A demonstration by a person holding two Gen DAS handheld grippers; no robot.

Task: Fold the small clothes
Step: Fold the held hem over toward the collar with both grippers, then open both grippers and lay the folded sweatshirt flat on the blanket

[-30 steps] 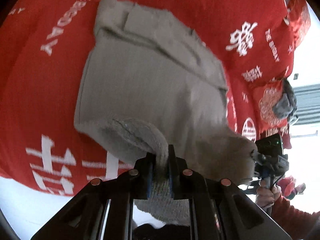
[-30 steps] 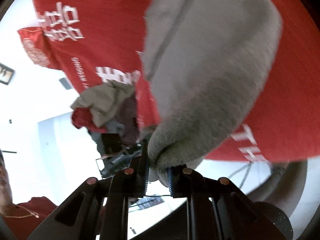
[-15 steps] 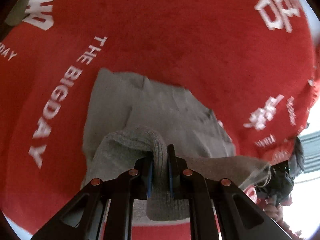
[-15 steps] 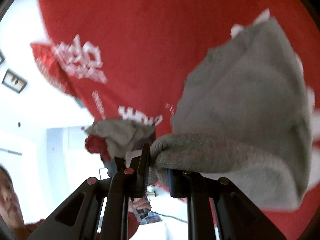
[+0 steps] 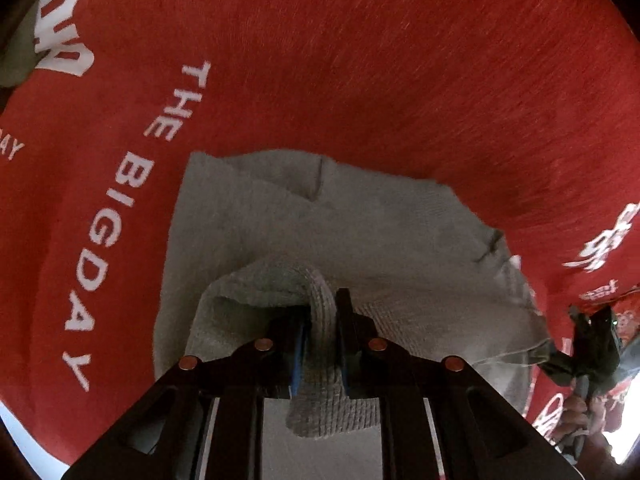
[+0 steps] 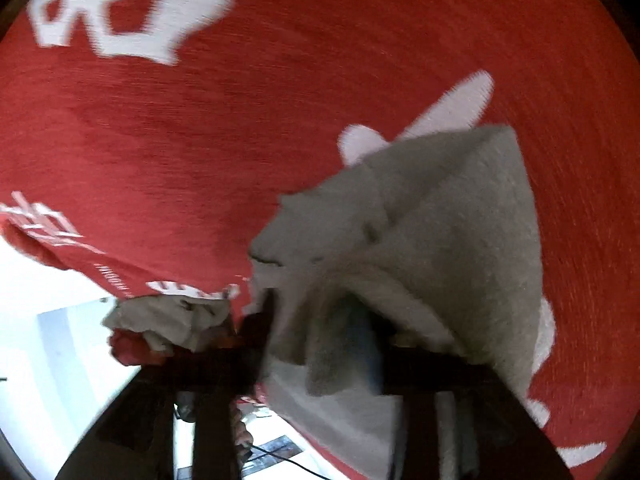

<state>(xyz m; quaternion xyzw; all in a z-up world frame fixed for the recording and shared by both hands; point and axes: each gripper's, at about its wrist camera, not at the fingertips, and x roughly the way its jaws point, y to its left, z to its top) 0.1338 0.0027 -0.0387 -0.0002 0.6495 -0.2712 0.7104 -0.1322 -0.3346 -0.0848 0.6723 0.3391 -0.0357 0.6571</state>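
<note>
Grey knitted garment (image 5: 360,240), a small soft piece with a ribbed hem, lies on a red cloth printed with white lettering (image 5: 360,60), and its near half is being brought over the far half. By the look of it the step in hand is the laying-down of that fold. To do it well, the two carried corners should come down level with the far edge, so the folded edge runs straight, and each corner should be let go only once the fabric rests flat, without a drag that would pull the lower layer askew.

In the left wrist view the left gripper (image 5: 322,344) is closed tight on the ribbed hem, a roll of knit pinched between its blue-lined pads and a tongue of it hanging out beneath. It should set this corner down before letting go.

In the right wrist view, which is blurred, the right gripper (image 6: 324,332) has just been opening: its jaws stand apart, and a corner of the grey knit droops between them, seemingly no longer pressed. A heap of other clothes (image 6: 168,324) sits at the cloth's edge, apart from the garment.
</note>
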